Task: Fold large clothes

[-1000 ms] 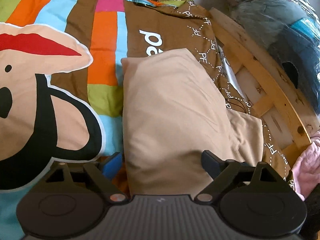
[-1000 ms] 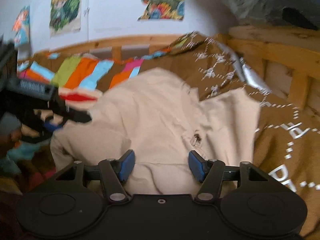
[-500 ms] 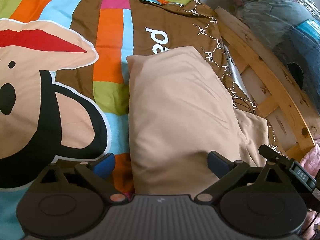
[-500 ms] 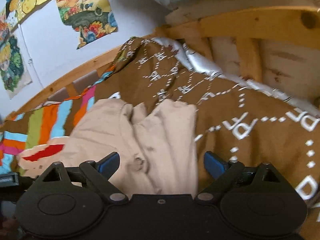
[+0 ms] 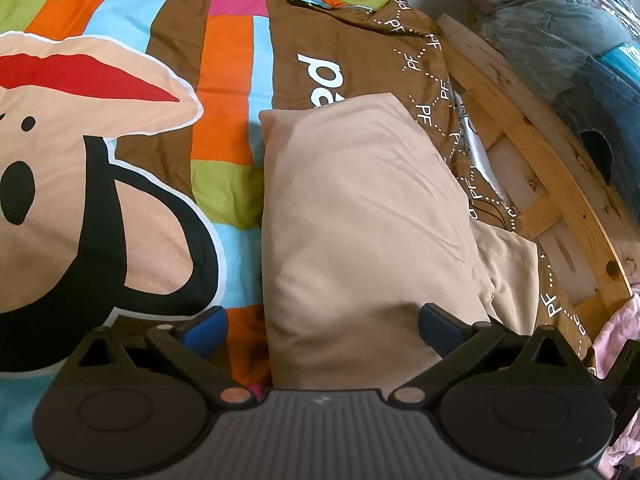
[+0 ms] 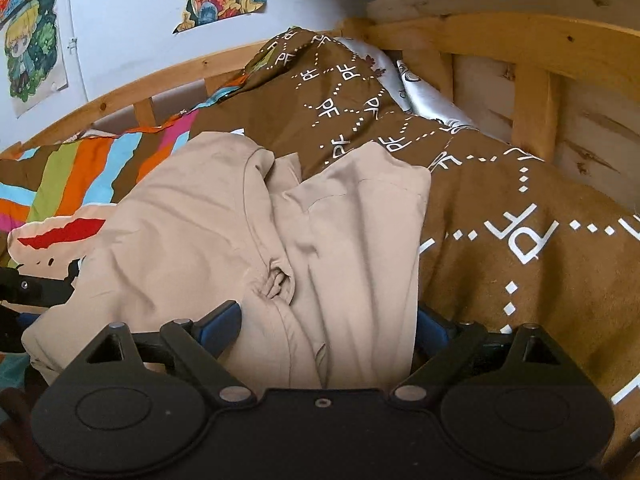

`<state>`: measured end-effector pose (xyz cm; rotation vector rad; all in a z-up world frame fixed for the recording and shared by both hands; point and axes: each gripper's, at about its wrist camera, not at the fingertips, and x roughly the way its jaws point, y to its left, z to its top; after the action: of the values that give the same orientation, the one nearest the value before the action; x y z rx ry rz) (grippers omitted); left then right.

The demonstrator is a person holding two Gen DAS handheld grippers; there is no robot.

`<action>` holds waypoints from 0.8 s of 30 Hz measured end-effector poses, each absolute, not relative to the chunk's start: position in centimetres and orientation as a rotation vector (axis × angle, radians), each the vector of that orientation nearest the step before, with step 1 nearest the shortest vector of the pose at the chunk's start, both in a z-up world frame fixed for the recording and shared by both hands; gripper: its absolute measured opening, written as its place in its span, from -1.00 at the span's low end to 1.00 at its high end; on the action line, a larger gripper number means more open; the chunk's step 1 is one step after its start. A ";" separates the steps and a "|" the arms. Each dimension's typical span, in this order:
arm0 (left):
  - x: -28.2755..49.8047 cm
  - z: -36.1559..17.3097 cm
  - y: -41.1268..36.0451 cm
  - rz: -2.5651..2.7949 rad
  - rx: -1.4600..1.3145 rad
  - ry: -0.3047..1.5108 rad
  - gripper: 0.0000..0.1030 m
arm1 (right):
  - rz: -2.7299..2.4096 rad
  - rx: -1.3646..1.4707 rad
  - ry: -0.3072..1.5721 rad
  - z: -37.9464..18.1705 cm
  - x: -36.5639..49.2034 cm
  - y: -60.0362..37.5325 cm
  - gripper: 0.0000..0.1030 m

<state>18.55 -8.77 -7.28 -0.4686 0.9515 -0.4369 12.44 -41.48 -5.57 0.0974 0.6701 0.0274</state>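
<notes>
Left wrist view: both grippers, left gripper (image 5: 322, 326) and right gripper (image 6: 328, 322), have spread their jaws and let go, so the garment (image 5: 360, 216) now lies folded on the bed (image 5: 224, 80); fold looks nearly done.

The left gripper (image 5: 322, 326) points forward and down, its 2 blue-padded fingers (image 5: 206, 326) spread wide, nothing pinched between them. The right gripper (image 6: 328, 326) sits low in the same forward-and-down pose, its 2 fingers (image 6: 220, 322) also spread wide and gripping nothing. At the left edge of the right wrist view, part of the left gripper's black body (image 6: 24, 292) shows just beside it.
</notes>
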 end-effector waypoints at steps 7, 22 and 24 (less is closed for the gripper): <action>18.5 -7.5 -8.7 -0.435 -0.485 0.949 0.99 | 0.017 0.139 0.667 -5.4 12.6 -41.7 0.78; 18.8 -7.9 -7.7 -0.461 -0.519 0.907 0.99 | -0.001 0.111 0.626 -5.9 11.5 -41.1 0.40; 19.0 -8.1 -6.4 -0.484 -0.589 0.863 0.99 | 0.019 0.128 0.625 -5.9 11.5 -41.3 0.15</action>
<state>19.01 -6.42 -8.08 -0.5893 0.8629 -0.4840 11.46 -41.27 -5.89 0.1281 0.6252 0.0186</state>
